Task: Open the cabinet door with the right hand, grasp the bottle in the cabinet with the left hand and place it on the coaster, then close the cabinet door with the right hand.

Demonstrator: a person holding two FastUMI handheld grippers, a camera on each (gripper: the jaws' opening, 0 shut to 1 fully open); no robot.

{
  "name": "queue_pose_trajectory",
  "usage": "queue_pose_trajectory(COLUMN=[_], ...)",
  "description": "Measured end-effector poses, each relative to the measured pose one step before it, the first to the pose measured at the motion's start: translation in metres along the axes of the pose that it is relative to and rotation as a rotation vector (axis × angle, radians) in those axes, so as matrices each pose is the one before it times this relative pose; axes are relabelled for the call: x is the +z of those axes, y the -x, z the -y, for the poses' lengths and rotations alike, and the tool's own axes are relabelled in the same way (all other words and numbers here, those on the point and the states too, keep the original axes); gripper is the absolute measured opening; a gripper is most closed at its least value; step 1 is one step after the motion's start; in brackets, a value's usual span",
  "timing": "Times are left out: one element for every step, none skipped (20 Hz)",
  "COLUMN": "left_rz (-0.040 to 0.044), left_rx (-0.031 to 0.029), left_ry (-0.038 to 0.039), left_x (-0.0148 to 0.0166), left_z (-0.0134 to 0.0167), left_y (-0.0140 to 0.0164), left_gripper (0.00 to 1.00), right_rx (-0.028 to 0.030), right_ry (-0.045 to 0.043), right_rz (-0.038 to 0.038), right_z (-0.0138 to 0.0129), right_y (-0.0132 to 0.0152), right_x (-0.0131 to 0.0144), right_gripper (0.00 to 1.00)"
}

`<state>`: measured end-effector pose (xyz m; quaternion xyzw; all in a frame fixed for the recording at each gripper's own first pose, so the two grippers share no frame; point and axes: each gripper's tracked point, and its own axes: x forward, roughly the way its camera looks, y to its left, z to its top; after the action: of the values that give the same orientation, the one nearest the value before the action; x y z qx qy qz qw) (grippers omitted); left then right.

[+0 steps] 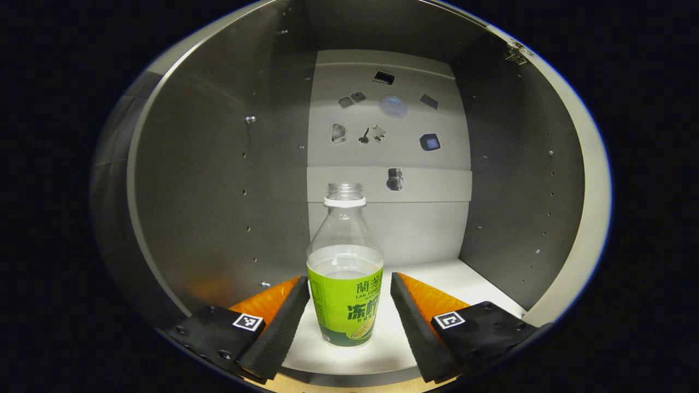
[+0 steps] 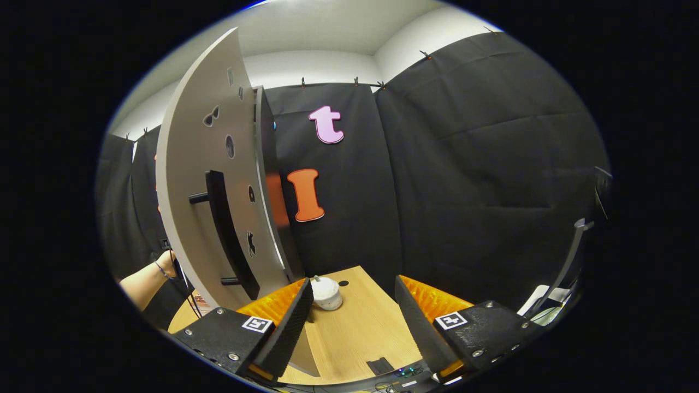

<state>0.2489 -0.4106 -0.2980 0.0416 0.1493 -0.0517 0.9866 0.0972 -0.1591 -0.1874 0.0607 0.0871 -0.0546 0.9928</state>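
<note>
Bottle (image 1: 345, 273) stands upright on the white floor (image 1: 437, 275) of the open cabinet (image 1: 207, 180) in my left gripper view, uncapped, clear, with a green label around its lower half and a little liquid inside. My left gripper (image 1: 349, 311) is spread wide, one finger on either side of the bottle's base; neither pad presses on it, though the left finger (image 1: 284, 319) sits just beside the label. The cabinet's back panel (image 1: 387, 136) carries several small stickers.

In my right gripper view, my right gripper (image 2: 352, 316) is also spread, holding nothing, hovering over a wooden tabletop (image 2: 355, 327). The cabinet door (image 2: 213, 185) stands swung open on the left, its dark bar handle (image 2: 226, 229) facing me, apart from my fingers. A small white round object (image 2: 326, 293) sits on the table just beyond my left finger. A person's forearm (image 2: 144, 281) reaches in behind the door.
</note>
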Motion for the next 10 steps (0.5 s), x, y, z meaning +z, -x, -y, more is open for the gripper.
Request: queue_pose_trajectory(left_rz=[-0.00329, -0.00263, -0.00096, 0.00919, 0.01488, 0.01167, 0.00916, 0.00419, 0.00332, 0.00643], left_rx=[-0.00758, -0.00651, -0.00216, -0.00252, -0.00688, -0.01448, -0.01198, -0.01006, -0.00998, -0.00747], left_ry=[0.00377, 0.00064, 0.00155, 0.00473, 0.00719, 0.00331, 0.0002, -0.00264, -0.00397, -0.00458], left_x=[-0.00013, 0.00074, 0.00062, 0.0045, 0.00548, 0.00518, 0.00502, 0.00402, 0.00292, 0.00297], left_z=[0.00011, 0.00113, 0.0007, -0.00004, 0.00046, 0.00211, 0.00019, 0.00019, -0.00011, -0.00148], left_y=[-0.0006, 0.00455, 0.00586, 0.00591, 0.0084, 0.00915, 0.00988, 0.01039, 0.01057, 0.01087], left_gripper=[0.95, 0.87, 0.86, 0.84, 0.83, 0.81, 0.82, 0.83, 0.82, 0.82], right_rx=[-0.00249, -0.0008, -0.00119, 0.00018, 0.00103, 0.00219, 0.00382, 0.00471, 0.00542, 0.00597], right_ry=[-0.0015, -0.00147, -0.00163, -0.00066, 0.00051, 0.0015, 0.0021, 0.0022, 0.00239, 0.00154], right_rz=[-0.00092, -0.00054, -0.00064, -0.00105, -0.00023, 0.0005, 0.00068, 0.00086, 0.00043, 0.00025], right_z=[0.00126, 0.00104, 0.0011, -0.00065, 0.00042, -0.00034, -0.00005, -0.00089, -0.00189, -0.00116], right_y=[-0.00074, -0.00141, -0.00018, -0.00202, 0.00033, 0.00048, -0.00023, 0.00123, -0.00075, -0.00008], right_x=[-0.00007, -0.00062, 0.00004, 0.0008, 0.00028, -0.00009, 0.00116, -0.00013, 0.0005, -0.00008], right_gripper=[0.93, 0.93, 0.93, 0.93, 0.93, 0.93, 0.93, 0.93, 0.93, 0.93])
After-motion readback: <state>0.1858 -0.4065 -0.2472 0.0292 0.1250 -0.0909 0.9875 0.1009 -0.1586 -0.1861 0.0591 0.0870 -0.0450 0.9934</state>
